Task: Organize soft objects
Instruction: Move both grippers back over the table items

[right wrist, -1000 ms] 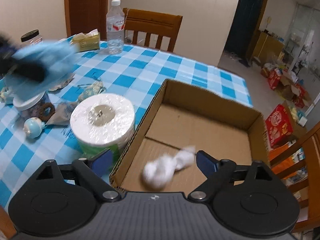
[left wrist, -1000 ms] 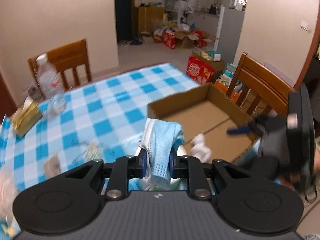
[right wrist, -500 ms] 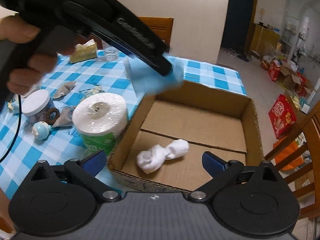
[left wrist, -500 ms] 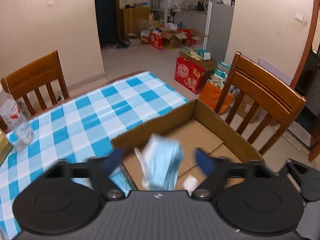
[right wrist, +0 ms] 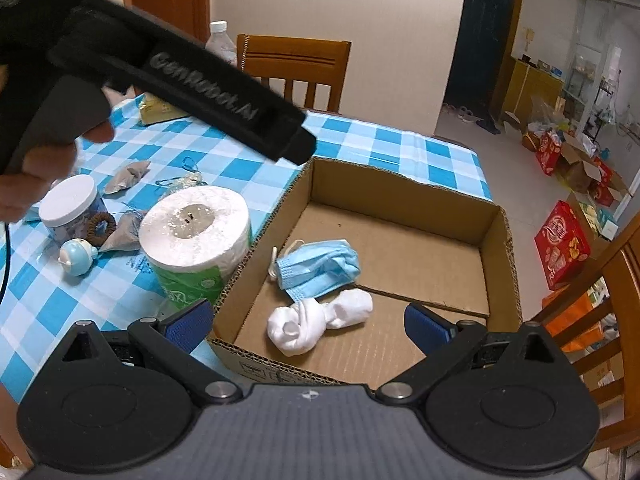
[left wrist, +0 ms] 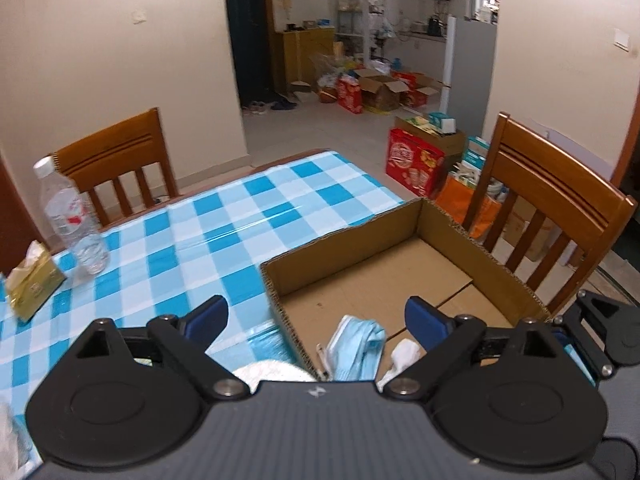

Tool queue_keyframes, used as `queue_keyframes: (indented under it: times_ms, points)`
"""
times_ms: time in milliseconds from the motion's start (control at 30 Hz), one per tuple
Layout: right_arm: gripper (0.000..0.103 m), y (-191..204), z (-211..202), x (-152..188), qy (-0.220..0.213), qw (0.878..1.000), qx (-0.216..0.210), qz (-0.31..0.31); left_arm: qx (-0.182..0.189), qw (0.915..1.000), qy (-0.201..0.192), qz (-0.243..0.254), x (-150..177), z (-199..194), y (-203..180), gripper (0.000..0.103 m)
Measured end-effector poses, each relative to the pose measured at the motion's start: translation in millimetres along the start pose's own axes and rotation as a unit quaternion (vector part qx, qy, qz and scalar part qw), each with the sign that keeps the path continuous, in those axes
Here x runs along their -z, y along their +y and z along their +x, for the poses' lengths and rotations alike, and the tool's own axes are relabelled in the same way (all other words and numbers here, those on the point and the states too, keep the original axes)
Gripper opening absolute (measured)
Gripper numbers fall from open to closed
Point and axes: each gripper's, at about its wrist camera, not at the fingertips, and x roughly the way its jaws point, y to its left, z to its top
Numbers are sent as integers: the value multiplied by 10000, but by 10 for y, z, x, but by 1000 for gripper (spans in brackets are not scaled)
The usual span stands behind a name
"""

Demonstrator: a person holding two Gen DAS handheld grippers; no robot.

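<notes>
A blue face mask [right wrist: 318, 266] lies in the cardboard box [right wrist: 496, 264], next to a rolled white sock [right wrist: 316, 318]. Both also show in the left wrist view, the mask [left wrist: 356, 346] and the sock [left wrist: 402, 358], inside the box [left wrist: 348, 248]. My left gripper [left wrist: 316, 318] is open and empty, above the box's near corner. Its black body [right wrist: 188, 88] crosses the right wrist view. My right gripper [right wrist: 306, 320] is open and empty, at the box's near edge above the sock.
A wrapped toilet paper roll [right wrist: 196, 240] stands left of the box. A white-lidded jar [right wrist: 72, 206], hair tie, small toy [right wrist: 78, 260] and sachets lie further left. A water bottle [left wrist: 72, 220] and tissue pack [left wrist: 32, 280] stand far left. Wooden chairs [left wrist: 560, 208] surround the table.
My left gripper opened over the box and let go of the blue mask, which dropped in beside the sock. The right gripper stayed open and drew back slightly.
</notes>
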Motion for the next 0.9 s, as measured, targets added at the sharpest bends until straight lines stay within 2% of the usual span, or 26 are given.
queue_keyframes:
  times_ms: [133, 233, 467, 600, 767, 900]
  points:
    - [103, 53, 19, 3, 27, 10000, -49, -61, -217, 9996, -95, -130, 113, -147, 24, 95]
    - [103, 123, 23, 4, 53, 9999, -98, -100, -234, 9991, -136, -322, 240, -268, 91, 95]
    - [103, 441, 31, 11, 94, 9998, -132, -120, -643, 9961, -228, -551, 665, -571, 328, 100]
    - [103, 686, 51, 25, 166, 9996, -144, -181, -695, 9949, -120, -714, 946, -713, 537, 100]
    - [103, 1043, 131, 51, 311, 9990, -204, -228, -639, 9956, 95, -685, 1273, -846, 808, 100]
    - [103, 1320, 255, 97, 487, 9979, -333, -279, -729, 9945, 225, -717, 1549, -917, 1004, 100]
